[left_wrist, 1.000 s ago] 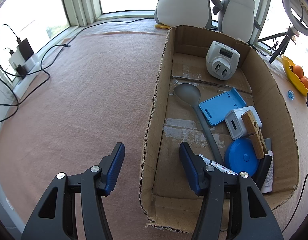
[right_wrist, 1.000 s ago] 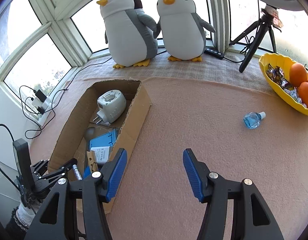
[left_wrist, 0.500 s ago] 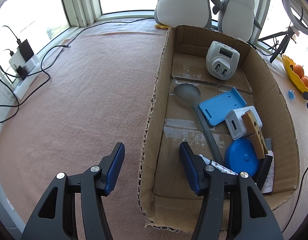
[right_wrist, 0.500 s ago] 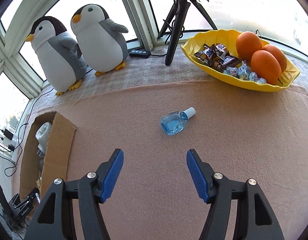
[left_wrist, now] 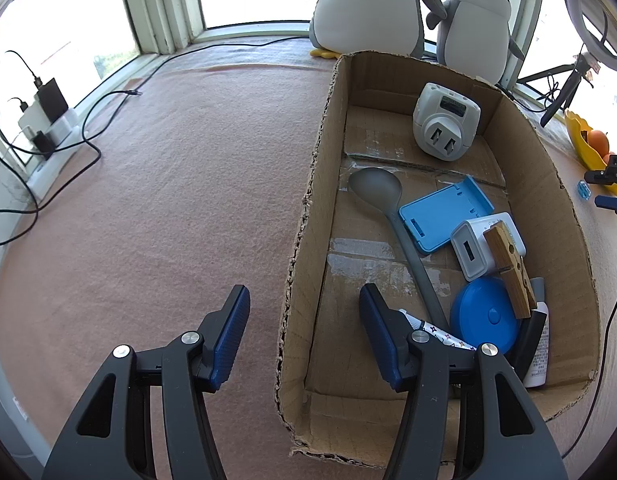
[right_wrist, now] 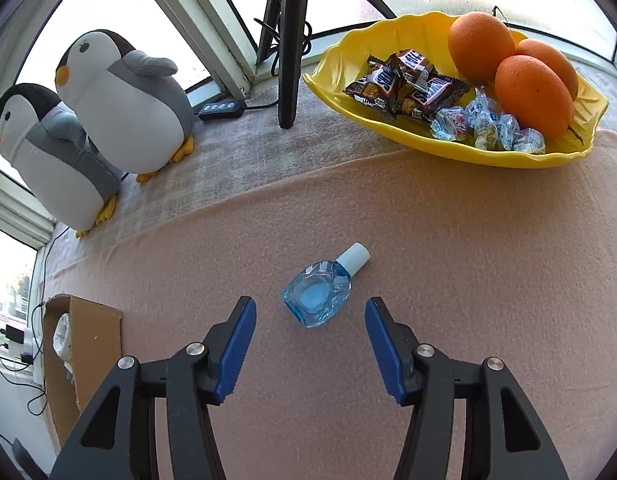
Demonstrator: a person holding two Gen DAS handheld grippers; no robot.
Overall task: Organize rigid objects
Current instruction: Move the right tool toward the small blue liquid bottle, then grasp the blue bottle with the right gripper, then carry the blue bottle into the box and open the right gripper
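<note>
A small blue bottle (right_wrist: 316,298) with a white cap lies on the pink cloth. My right gripper (right_wrist: 308,308) hangs over it, a finger on each side of its near end. The jaws are closing and the pads do not touch the bottle. My left gripper (left_wrist: 302,312) stands open astride the left wall of the cardboard box (left_wrist: 308,208), with no pad pressing on it. In the box lie a grey spoon (left_wrist: 376,188), a blue holder (left_wrist: 440,212), a white charger (left_wrist: 472,248), a wooden clip (left_wrist: 508,268), a blue disc (left_wrist: 484,320) and a white plug timer (left_wrist: 444,120).
A yellow dish (right_wrist: 448,148) with oranges and sweets sits beyond the bottle, beside a black tripod leg (right_wrist: 288,60). Two plush penguins (right_wrist: 120,108) stand at the window. Cables and a power strip (left_wrist: 48,128) lie at the far left. The box corner (right_wrist: 84,352) shows at lower left.
My right gripper swung away from the box, over to the bottle and down toward it, and its jaws narrowed a little. The left gripper and the box kept still.
</note>
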